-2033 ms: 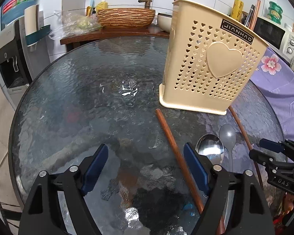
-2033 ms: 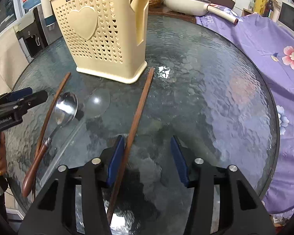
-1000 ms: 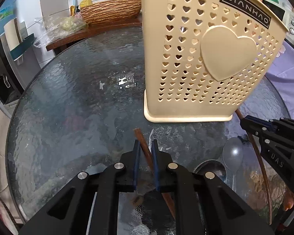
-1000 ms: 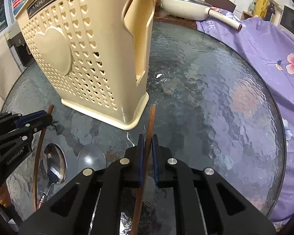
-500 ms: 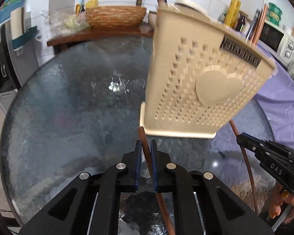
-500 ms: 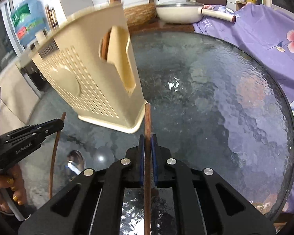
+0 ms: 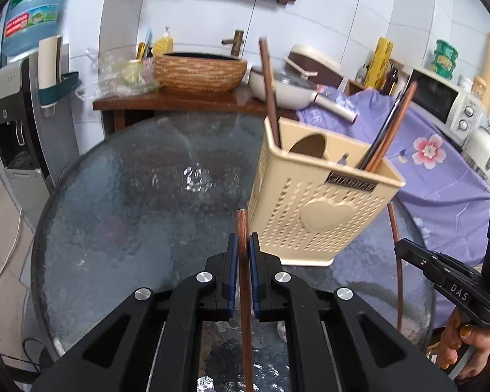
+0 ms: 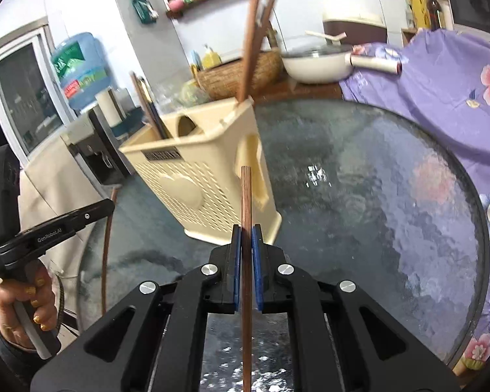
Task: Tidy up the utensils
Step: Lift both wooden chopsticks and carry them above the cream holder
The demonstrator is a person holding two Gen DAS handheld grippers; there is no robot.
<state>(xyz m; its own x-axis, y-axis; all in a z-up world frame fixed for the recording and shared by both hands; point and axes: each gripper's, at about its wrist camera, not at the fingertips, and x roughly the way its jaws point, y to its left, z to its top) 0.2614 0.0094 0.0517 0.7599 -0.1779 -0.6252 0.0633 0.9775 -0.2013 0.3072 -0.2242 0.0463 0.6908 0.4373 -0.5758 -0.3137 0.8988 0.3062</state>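
My left gripper (image 7: 244, 241) is shut on a brown wooden chopstick (image 7: 242, 225), which it holds lifted above the round glass table (image 7: 130, 196). My right gripper (image 8: 246, 232) is shut on a second chopstick (image 8: 246, 196), also off the table. A beige perforated utensil holder (image 7: 317, 209) with a heart on its side stands just beyond both tips and holds several chopsticks (image 7: 388, 130). In the right wrist view the holder (image 8: 196, 176) sits left of the held chopstick, and the left gripper (image 8: 109, 205) shows at the left edge. The right gripper (image 7: 400, 246) appears at the right of the left wrist view.
A purple floral cloth (image 7: 447, 176) lies along the table's right side. Behind the table, a wooden counter carries a woven basin (image 7: 199, 72) and a white pan (image 7: 284, 91). A microwave (image 7: 441, 101) stands at back right, a water dispenser (image 7: 13, 124) at left.
Both grippers closed on a chopstick each and raised them off the glass. The views have tilted up, so the holder's open top now shows.
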